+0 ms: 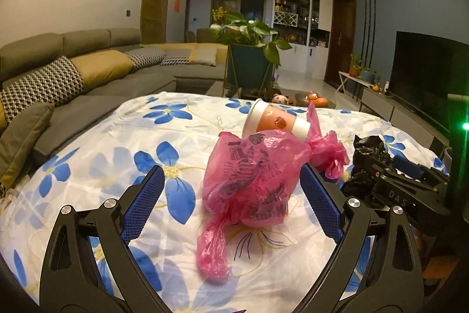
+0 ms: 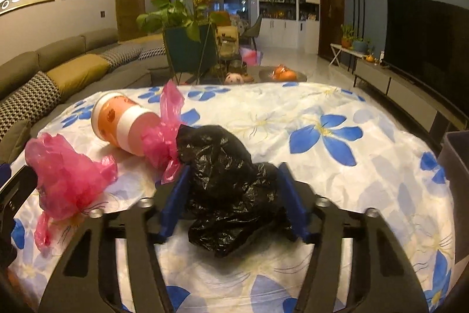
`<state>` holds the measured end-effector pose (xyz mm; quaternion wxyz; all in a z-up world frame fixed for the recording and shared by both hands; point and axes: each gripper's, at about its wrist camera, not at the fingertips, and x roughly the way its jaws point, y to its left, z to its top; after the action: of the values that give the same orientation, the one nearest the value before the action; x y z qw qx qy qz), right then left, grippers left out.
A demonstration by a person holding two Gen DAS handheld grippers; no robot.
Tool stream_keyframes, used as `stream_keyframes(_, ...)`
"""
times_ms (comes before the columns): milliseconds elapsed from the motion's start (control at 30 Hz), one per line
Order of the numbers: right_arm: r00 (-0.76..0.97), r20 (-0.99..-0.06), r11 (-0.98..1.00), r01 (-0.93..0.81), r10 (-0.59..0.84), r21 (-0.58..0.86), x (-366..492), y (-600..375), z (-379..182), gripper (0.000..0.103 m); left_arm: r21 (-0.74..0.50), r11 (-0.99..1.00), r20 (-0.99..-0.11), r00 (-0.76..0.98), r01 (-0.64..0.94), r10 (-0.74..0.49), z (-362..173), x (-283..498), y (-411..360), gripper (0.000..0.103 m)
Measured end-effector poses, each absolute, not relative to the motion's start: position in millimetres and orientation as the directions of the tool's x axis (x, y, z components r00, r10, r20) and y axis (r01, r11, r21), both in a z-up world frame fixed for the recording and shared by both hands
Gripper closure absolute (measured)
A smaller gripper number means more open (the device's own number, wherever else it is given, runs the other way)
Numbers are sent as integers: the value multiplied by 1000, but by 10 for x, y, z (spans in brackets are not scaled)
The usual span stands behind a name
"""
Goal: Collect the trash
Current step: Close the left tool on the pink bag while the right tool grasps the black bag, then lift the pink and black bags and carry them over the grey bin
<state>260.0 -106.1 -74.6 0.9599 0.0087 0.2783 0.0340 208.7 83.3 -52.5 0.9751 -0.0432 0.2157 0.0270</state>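
- Trash on the floral cloth (image 1: 96, 137): pink bag (image 1: 252, 181), black bag (image 2: 228, 184), paper cup (image 1: 274, 119).
- Pink bag lies between the fingers of the left gripper (image 1: 231, 201). Jaws stand wide apart; the right pad looks close to or just touching the film, the left pad is clear of it.
- Black bag lies between the fingers of the right gripper (image 2: 231, 201). Jaws are partly closed and flank the crumpled plastic; whether the pads press on it cannot be told.
- Cup lies on its side at 12 o'clock from the pink bag, rim toward 10 o'clock. A second knot of pink film (image 1: 328, 154) touches its base.
- Handling, judged: both bags are thin film, light, soft and slippery; they will collapse under the pads. Take hold at the bunched middle, where folds give bulk, not at a loose tail.
- Cup, judged: light, thin-walled, crushable, inclined to roll. Grip across the body with little force.
- Containers: cup interior faces away; contents cannot be told. Both bags look crumpled and near empty. A dark bin edge (image 2: 457, 154) shows at 3 o'clock of the right view; its inside is hidden.
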Motion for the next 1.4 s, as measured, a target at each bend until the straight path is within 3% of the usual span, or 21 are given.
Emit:
stream_keyframes(167, 836, -541, 996, -81, 92, 43, 2596, -1051, -757, 82, -118, 991, -461, 887, -56, -4, -580, 2210, 898, 11)
stream_keyframes(267, 844, -527, 995, -87, 97, 44, 2528, -1065, -711, 91, -137, 989, -474, 880, -48, -23, -612, 2237, 927, 14)
stream_keyframes(500, 880, -462, 994, -93, 109, 57, 2163, -1154, -565, 92, -151, 988, -500, 865, -26, -53, -683, 2296, 932, 28)
stream_keyframes(700, 891, -435, 990, -104, 134, 92, 1904, -1248, -514, 92, -181, 983, -533, 839, 16, -112, -745, 2343, 925, 68)
stream_keyframes(733, 893, -429, 990, -105, 136, 95, 1857, -1259, -501, 92, -184, 983, -531, 839, 21, -118, -742, 2329, 926, 79)
stream_keyframes(833, 898, -417, 988, -109, 144, 106, 1757, -1292, -462, 92, -188, 982, -524, 844, 20, -117, -731, 2258, 925, 89)
stream_keyframes(1400, 933, -340, 990, -82, 118, 118, 1252, -1606, -272, 92, -147, 984, -413, 897, 102, -155, -281, 1626, 507, 91)
